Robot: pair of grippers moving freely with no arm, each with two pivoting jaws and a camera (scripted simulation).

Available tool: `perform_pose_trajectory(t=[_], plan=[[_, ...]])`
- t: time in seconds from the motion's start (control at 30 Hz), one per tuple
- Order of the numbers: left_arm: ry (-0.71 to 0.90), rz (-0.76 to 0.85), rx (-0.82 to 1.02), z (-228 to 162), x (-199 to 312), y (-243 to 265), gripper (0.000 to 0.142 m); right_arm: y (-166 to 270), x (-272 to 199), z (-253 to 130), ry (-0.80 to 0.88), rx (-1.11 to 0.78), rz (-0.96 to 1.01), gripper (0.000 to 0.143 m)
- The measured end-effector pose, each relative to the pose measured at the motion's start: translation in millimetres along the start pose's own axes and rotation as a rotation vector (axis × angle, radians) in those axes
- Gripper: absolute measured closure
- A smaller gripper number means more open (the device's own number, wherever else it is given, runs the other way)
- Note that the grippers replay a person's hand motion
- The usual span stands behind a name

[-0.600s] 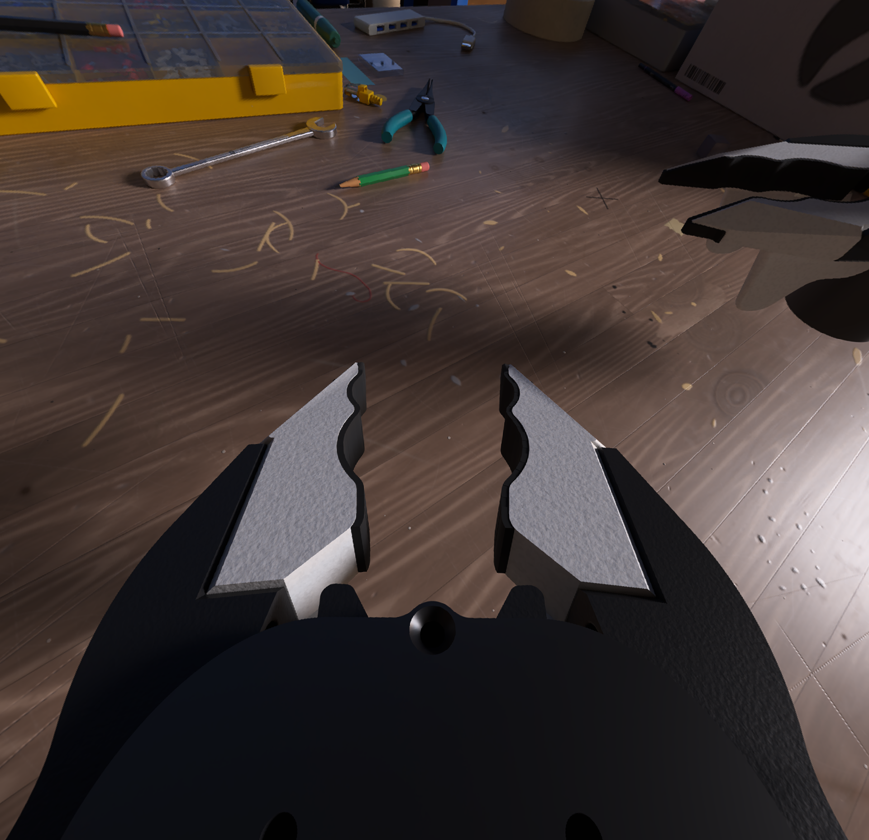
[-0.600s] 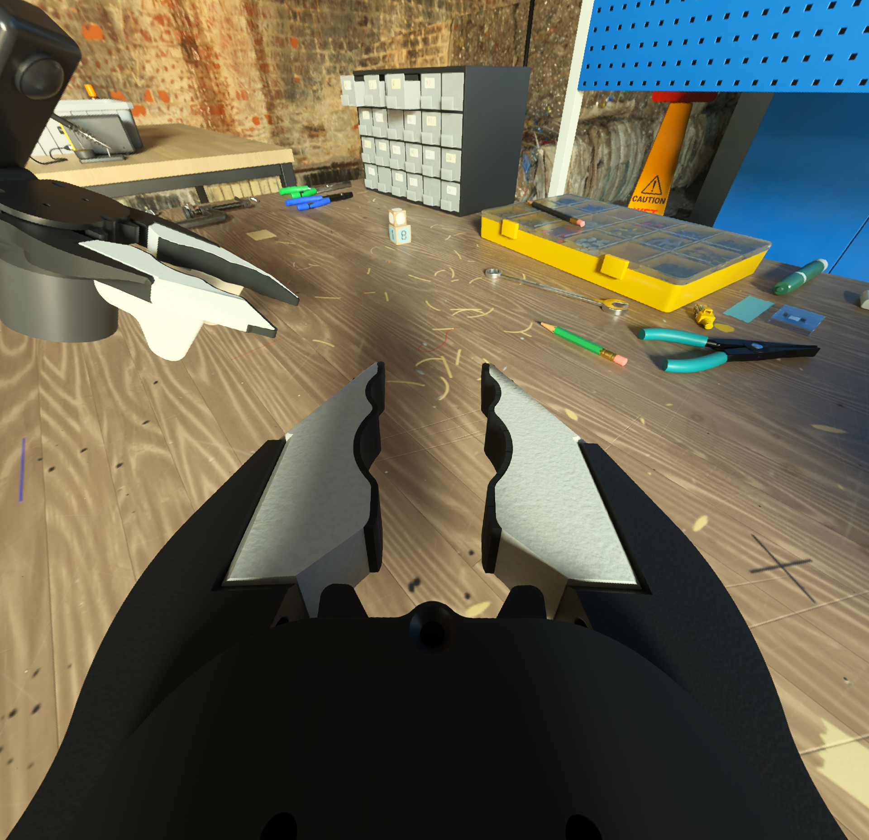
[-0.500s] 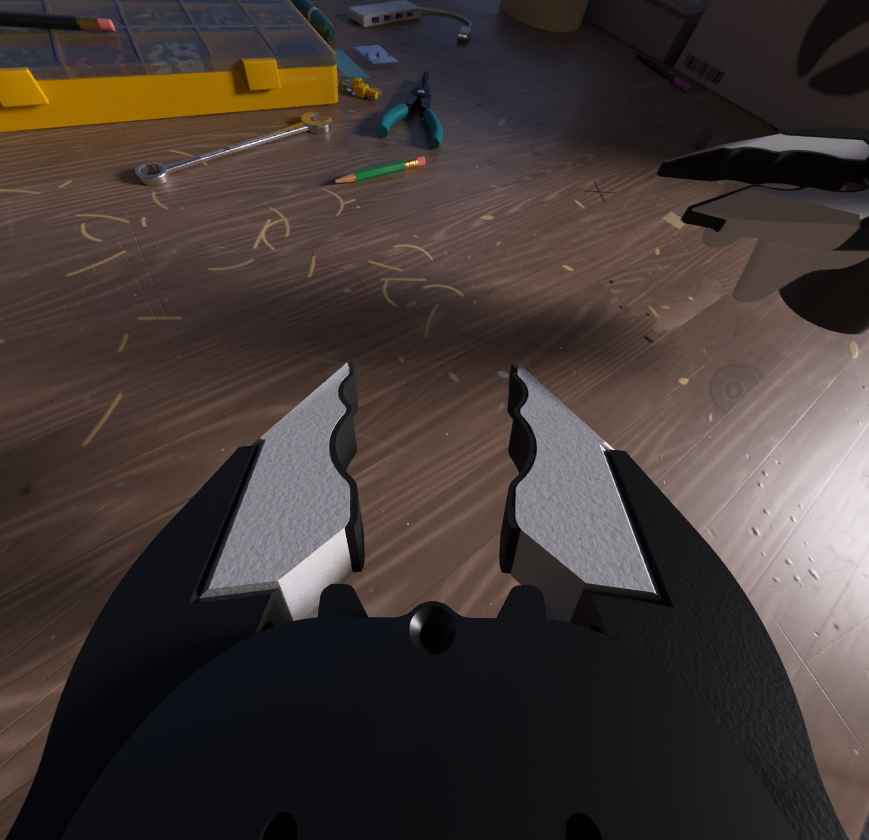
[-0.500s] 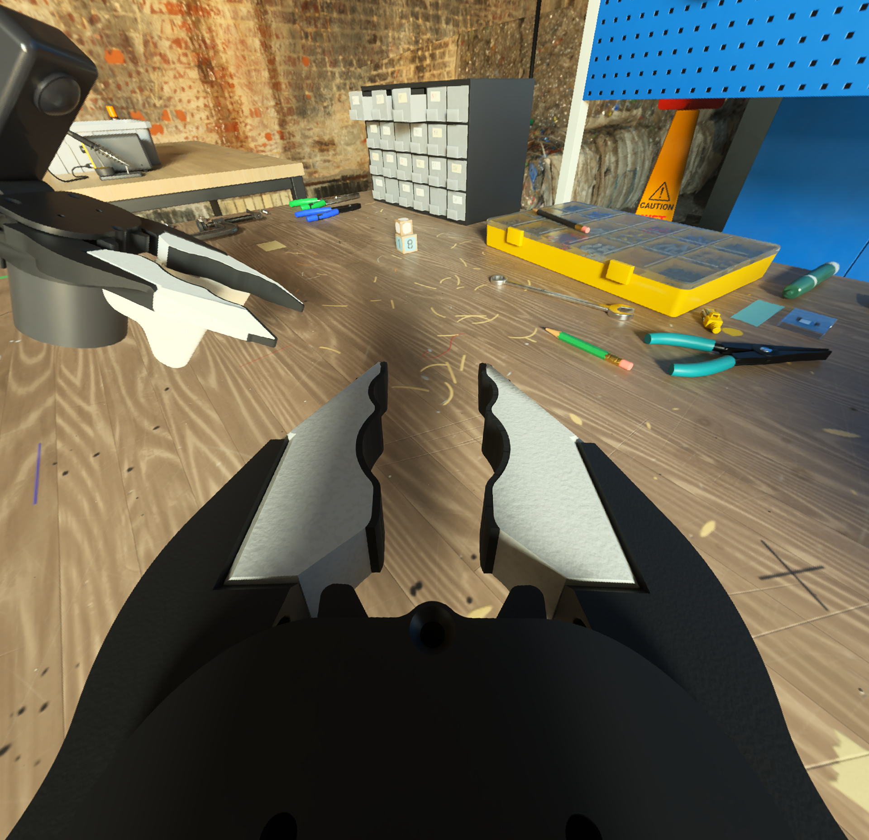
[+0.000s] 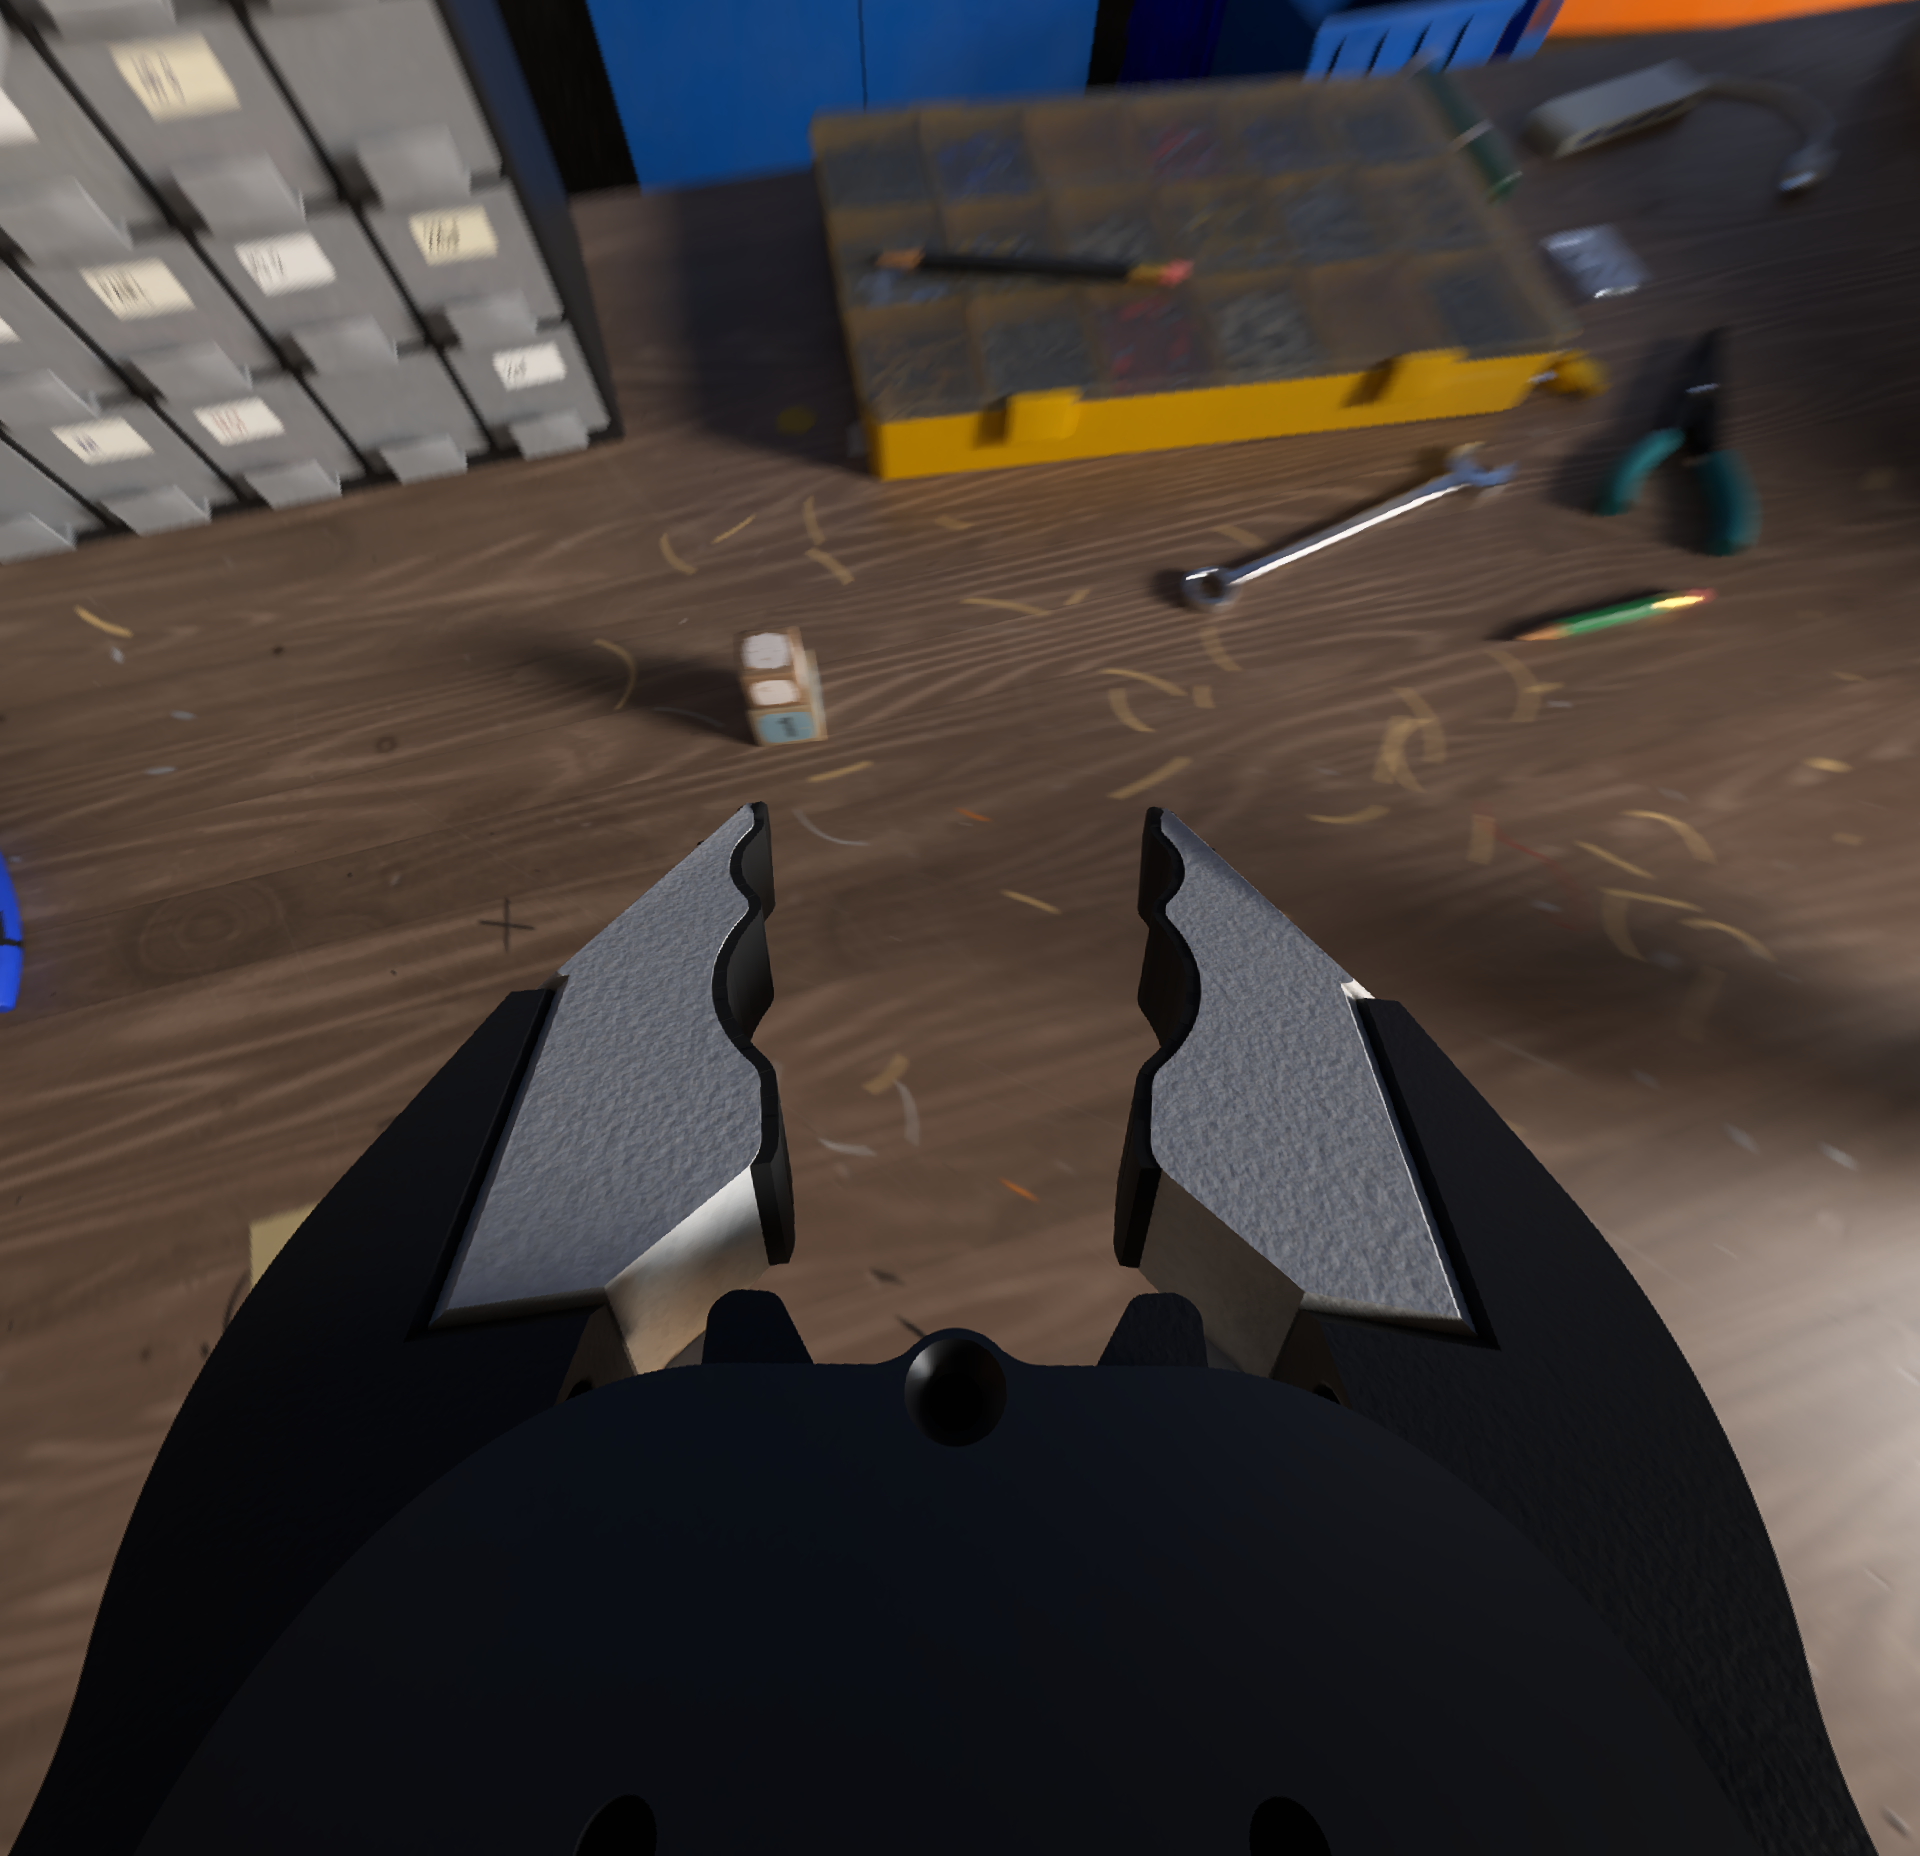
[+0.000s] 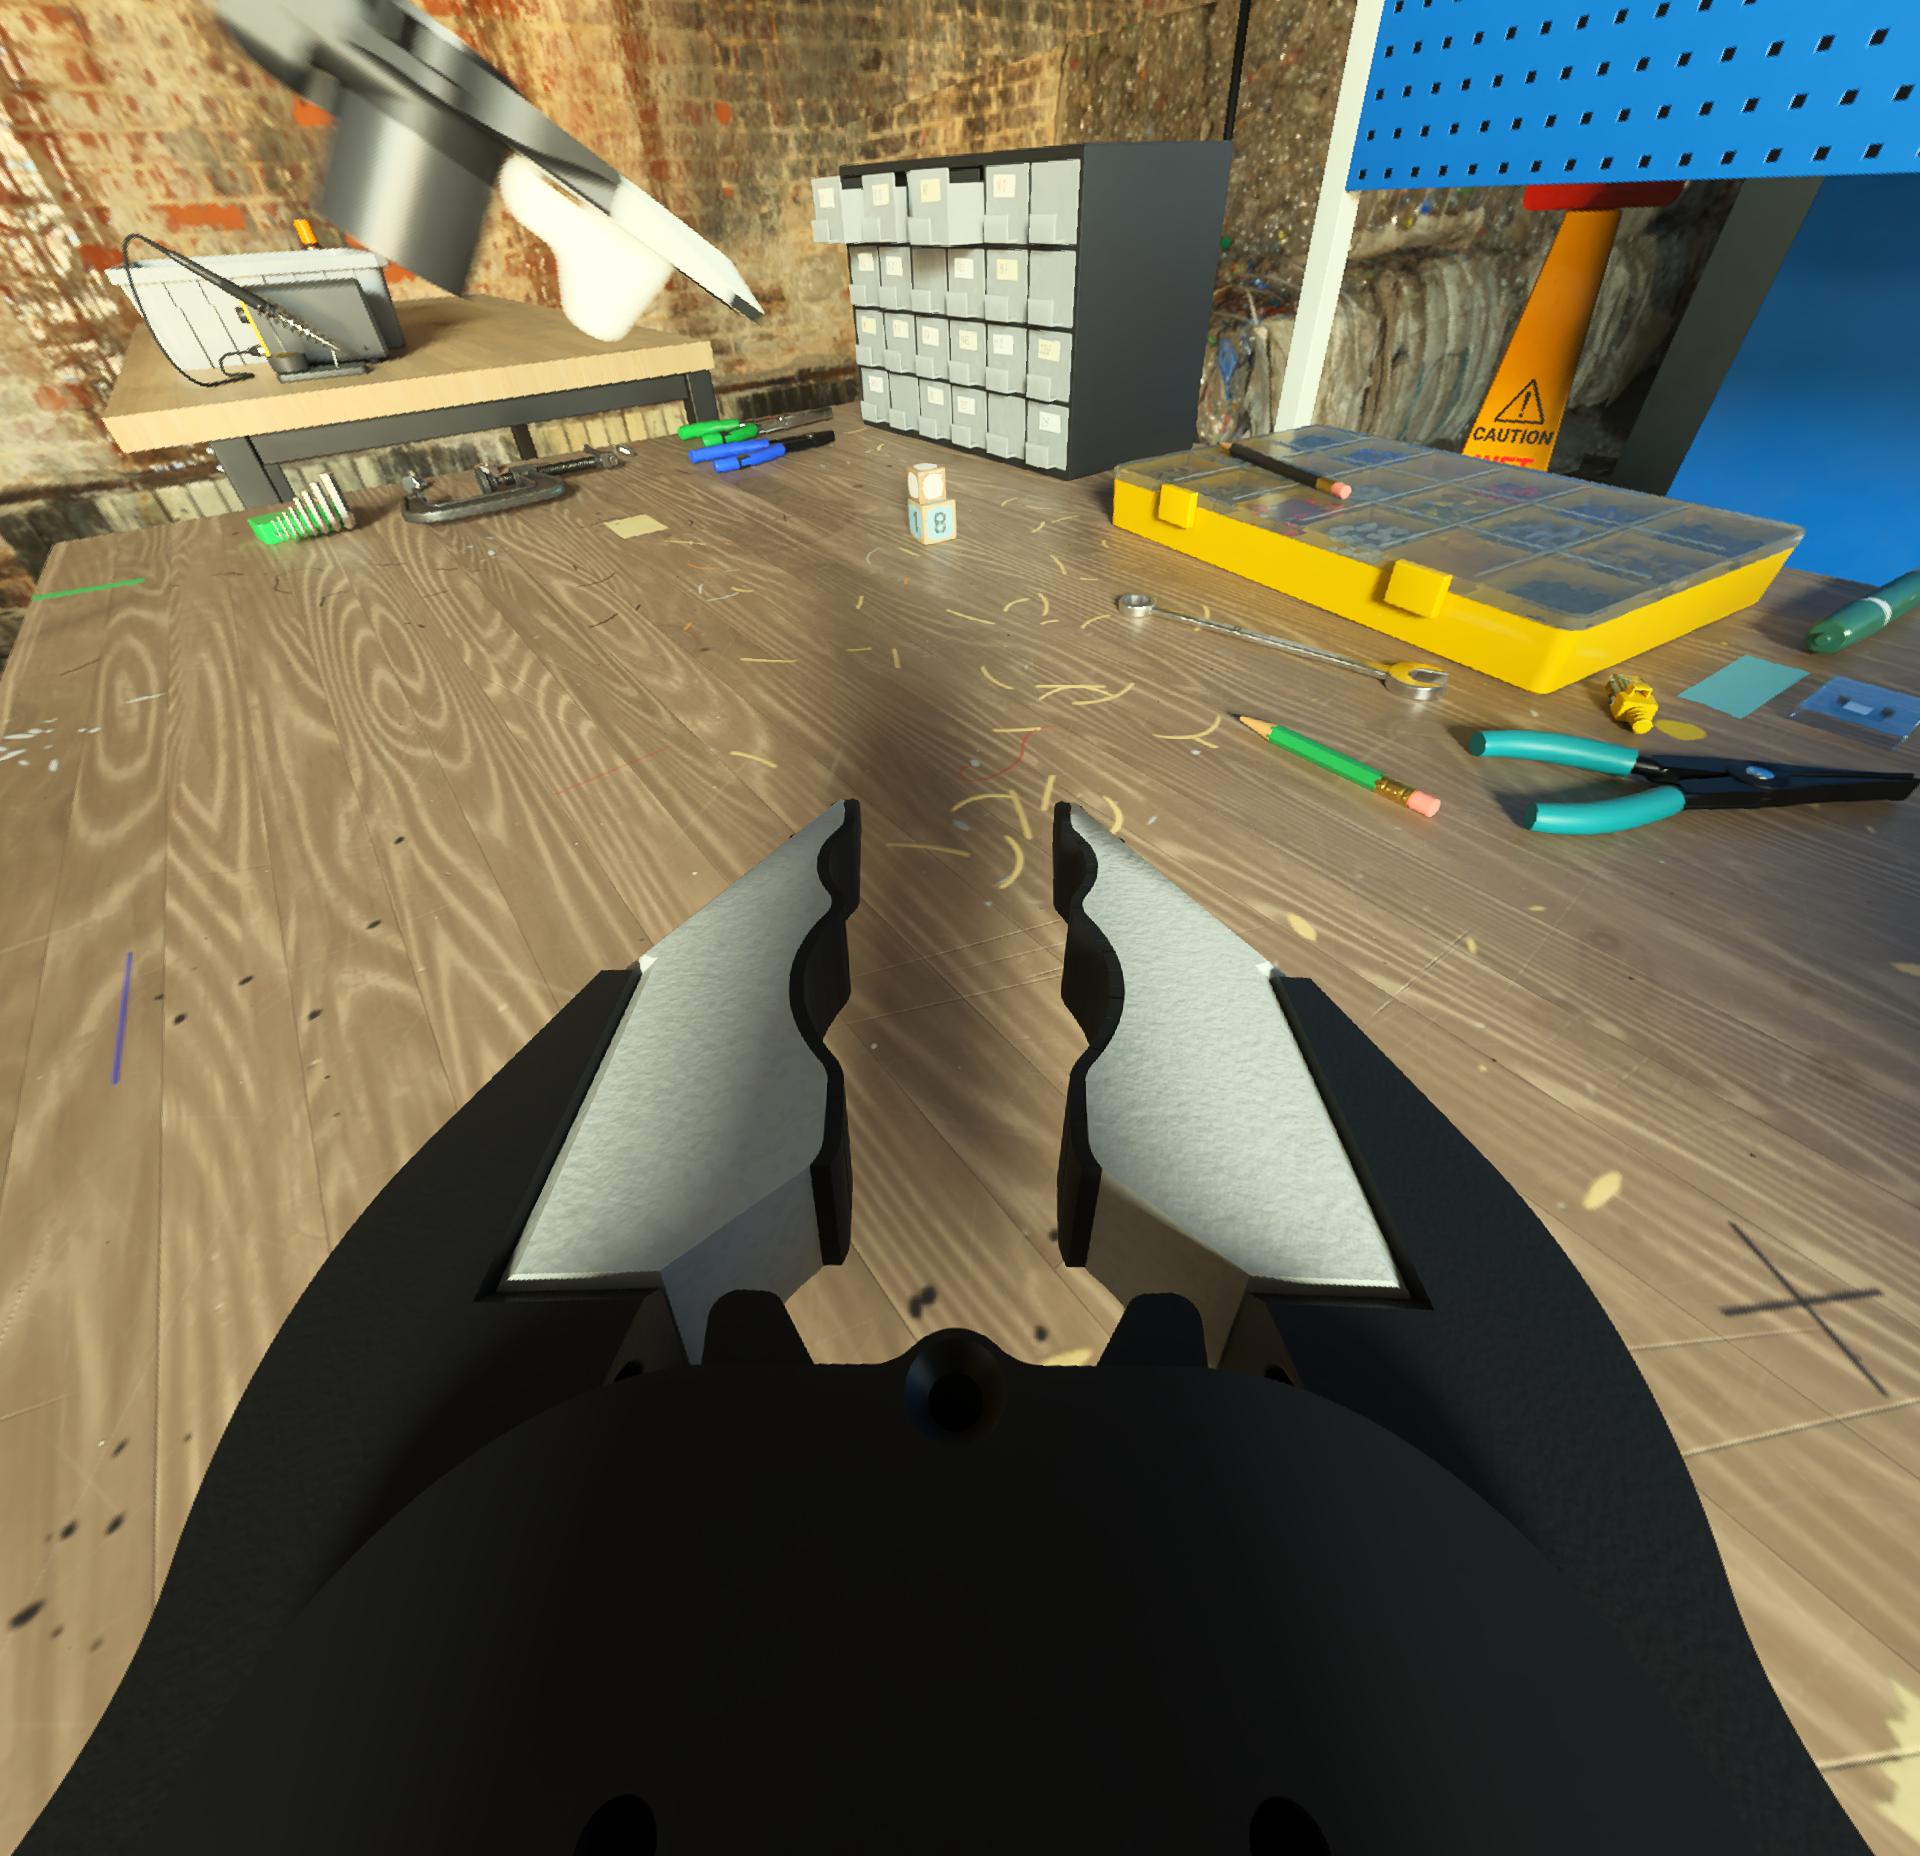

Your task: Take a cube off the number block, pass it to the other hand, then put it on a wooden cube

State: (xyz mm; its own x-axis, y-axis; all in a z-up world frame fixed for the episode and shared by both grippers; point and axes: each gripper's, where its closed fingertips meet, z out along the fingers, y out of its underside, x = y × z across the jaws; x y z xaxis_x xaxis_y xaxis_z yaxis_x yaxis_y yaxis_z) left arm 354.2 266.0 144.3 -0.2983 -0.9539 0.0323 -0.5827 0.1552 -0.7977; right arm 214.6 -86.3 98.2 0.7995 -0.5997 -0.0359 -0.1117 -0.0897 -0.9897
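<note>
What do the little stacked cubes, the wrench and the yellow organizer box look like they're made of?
The stacked cubes look like pale wood with matte painted faces, the lower one light blue. The wrench looks like polished steel, from its silvery glint. The organizer box seems to be glossy yellow plastic under a clear lid.

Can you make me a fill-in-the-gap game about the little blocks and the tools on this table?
1. The pale cube sits on top of the ___ number block.
2. The parts organizer has a ___ base.
3. The left gripper is open and holds ___.
4. The pencil near the wrench is ___.

Answers: blue, yellow, nothing, green
</note>
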Motion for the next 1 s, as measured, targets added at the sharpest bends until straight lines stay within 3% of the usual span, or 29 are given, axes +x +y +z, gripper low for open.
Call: perform_pose_trajectory(t=[0.1,0.2,0.33,0.47,0.57,0.7,0.8,1.0], plan=[[-0.029,-0.108,-0.119,65,-52,8,0.071,-1,1,1,-0.001,0.008,0.004,0.107],[-0.038,-0.255,-0.213,113,-73,20,0.070,-1,2,2,0.005,0.004,0.009,0.108],[0.016,-0.369,-0.245,149,-72,21,0.064,0,1,5,0.015,-0.010,-0.005,0.109],[0.028,-0.344,-0.305,167,-65,29,0.065,0,-1,5,0.028,-0.008,-0.039,0.109],[-0.029,-0.268,-0.332,168,-66,34,0.090,0,-2,5,0.029,-0.006,-0.049,0.102],[-0.031,-0.236,-0.348,160,-66,34,0.103,-1,-1,4,0.019,0.001,-0.031,0.090],[0.029,-0.231,-0.274,136,-64,18,0.121,-3,0,3,0.011,0.017,-0.011,0.091],[0.254,-0.198,0.018,39,-21,-34,0.121,-4,0,1,0.005,0.030,-0.009,0.092]])
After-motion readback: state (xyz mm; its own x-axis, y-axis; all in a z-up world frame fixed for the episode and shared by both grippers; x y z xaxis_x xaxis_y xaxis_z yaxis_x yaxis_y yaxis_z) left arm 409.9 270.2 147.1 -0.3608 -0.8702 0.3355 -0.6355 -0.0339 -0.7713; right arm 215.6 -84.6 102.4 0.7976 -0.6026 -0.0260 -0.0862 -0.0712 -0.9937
